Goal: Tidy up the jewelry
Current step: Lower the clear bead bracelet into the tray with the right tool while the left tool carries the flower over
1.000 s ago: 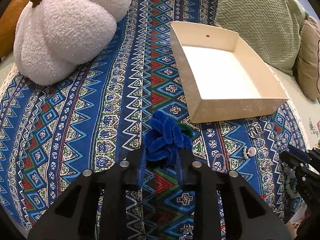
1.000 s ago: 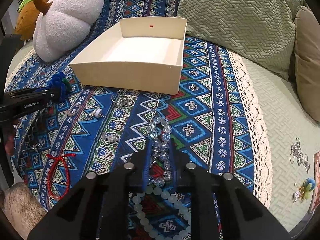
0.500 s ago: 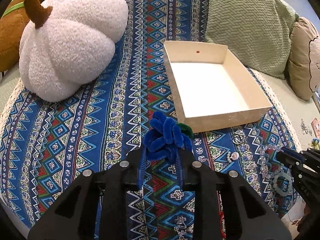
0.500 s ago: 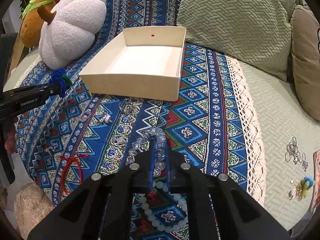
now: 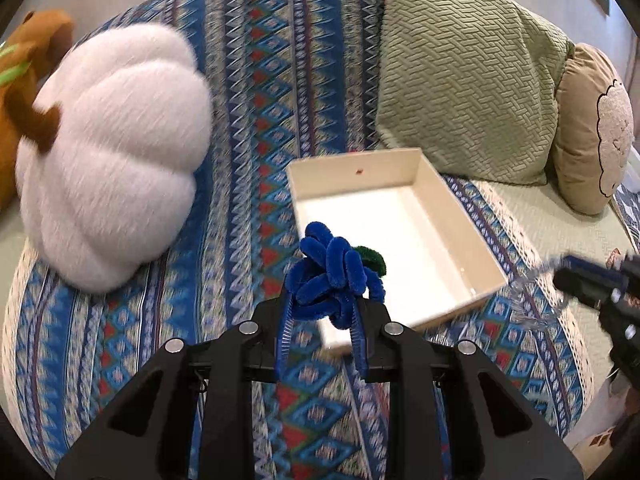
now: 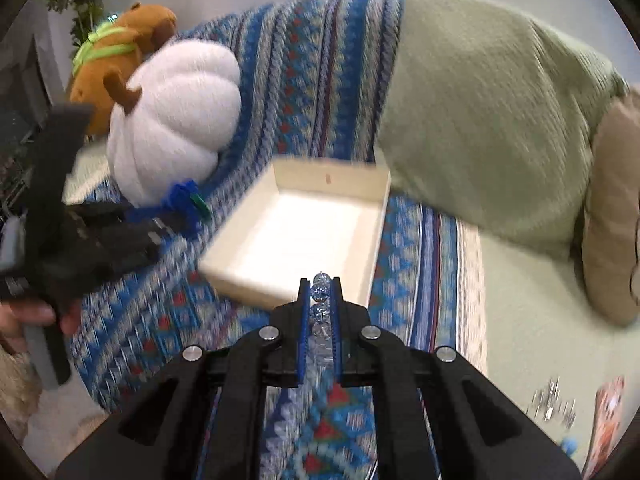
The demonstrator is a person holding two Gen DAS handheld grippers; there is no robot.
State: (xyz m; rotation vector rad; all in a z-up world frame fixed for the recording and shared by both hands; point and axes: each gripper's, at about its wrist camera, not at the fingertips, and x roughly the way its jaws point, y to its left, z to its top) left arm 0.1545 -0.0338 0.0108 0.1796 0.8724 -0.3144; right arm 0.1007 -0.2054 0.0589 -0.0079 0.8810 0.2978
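Observation:
My left gripper (image 5: 322, 300) is shut on a blue fuzzy flower ornament (image 5: 332, 270) with a green leaf, held up in front of the near left corner of an open cream box (image 5: 394, 168). The right gripper (image 6: 320, 292) is shut on a strand of clear crystal beads (image 6: 320, 290), lifted above the patterned blanket just before the cream box (image 6: 380, 216). In the right wrist view the left gripper (image 6: 176, 216) with its blue flower (image 6: 182, 196) appears at the left, held by a hand (image 6: 32, 314). The right gripper (image 5: 576, 276) shows blurred at the left view's right edge.
A white plush pumpkin (image 5: 112, 152) and a brown plush toy (image 6: 124, 36) sit left of the box. A green cushion (image 5: 468, 80) and a tan cushion (image 5: 592, 128) stand behind and to the right. More small jewelry (image 6: 554, 404) lies on the pale cover at right.
Both grippers have risen off the blanket with their loads. The bead strand has left the fabric. The box now looks farther below and both views are blurred by motion.

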